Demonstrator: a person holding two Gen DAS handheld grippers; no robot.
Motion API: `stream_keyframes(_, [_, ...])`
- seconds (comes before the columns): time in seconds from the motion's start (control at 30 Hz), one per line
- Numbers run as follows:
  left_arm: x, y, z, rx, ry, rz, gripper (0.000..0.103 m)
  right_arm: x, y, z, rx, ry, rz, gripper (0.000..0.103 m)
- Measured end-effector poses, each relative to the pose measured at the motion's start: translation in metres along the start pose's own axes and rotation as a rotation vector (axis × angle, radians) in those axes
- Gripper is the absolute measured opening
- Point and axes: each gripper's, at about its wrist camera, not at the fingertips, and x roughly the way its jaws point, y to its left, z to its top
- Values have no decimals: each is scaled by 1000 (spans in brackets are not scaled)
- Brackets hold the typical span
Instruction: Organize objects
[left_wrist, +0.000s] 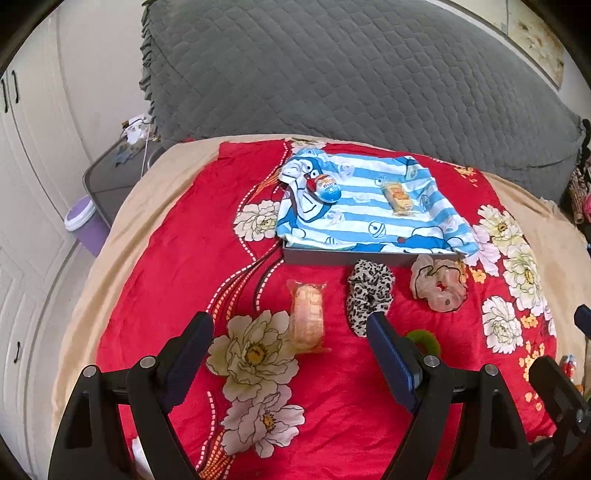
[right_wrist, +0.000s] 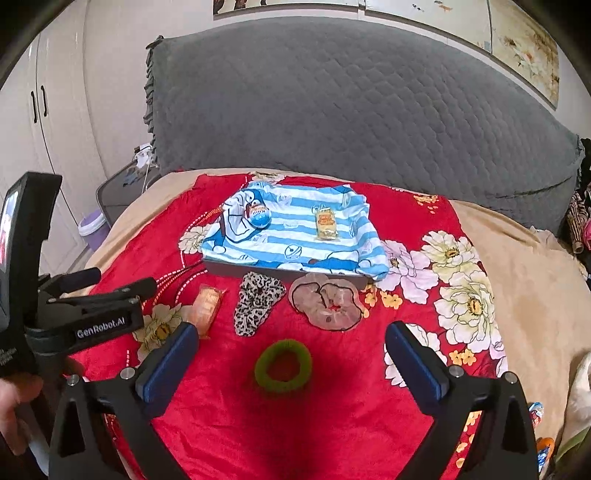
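The fuzzy green hair ring (right_wrist: 283, 366) lay on open red floral blanket (right_wrist: 332, 424), clear of the grey tray's (right_wrist: 236, 268) edge. The right gripper (right_wrist: 293, 363) hung over it, jaws wide, untouching; the left gripper (left_wrist: 291, 341) gaped, empty.

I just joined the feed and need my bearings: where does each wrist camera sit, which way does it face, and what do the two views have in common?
Left wrist: on the left gripper, angled down over the red floral blanket; open fingers frame the orange snack packet; the other gripper's edge shows at right.
Right wrist: on the right gripper, angled down, open fingers either side of the green hair tie; a hand holding the left gripper shows at left.
Shared: striped cloth on the tray, leopard scrunchie, pink scrunchie, grey headboard.
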Motion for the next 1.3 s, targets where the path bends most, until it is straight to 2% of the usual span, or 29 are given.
stream_keyframes(0.5, [18,2,-18,-11,38,-7,86,17,-2,-21,14,25,3,102])
stream_keyframes(0.97, [44,6,-43,1,77,20,86,32,-7,-39,19,48,6,102])
stream_keyframes(1.3, [48,-1,-52,28,66,23,86,38,-10,-50,12,54,-2,102])
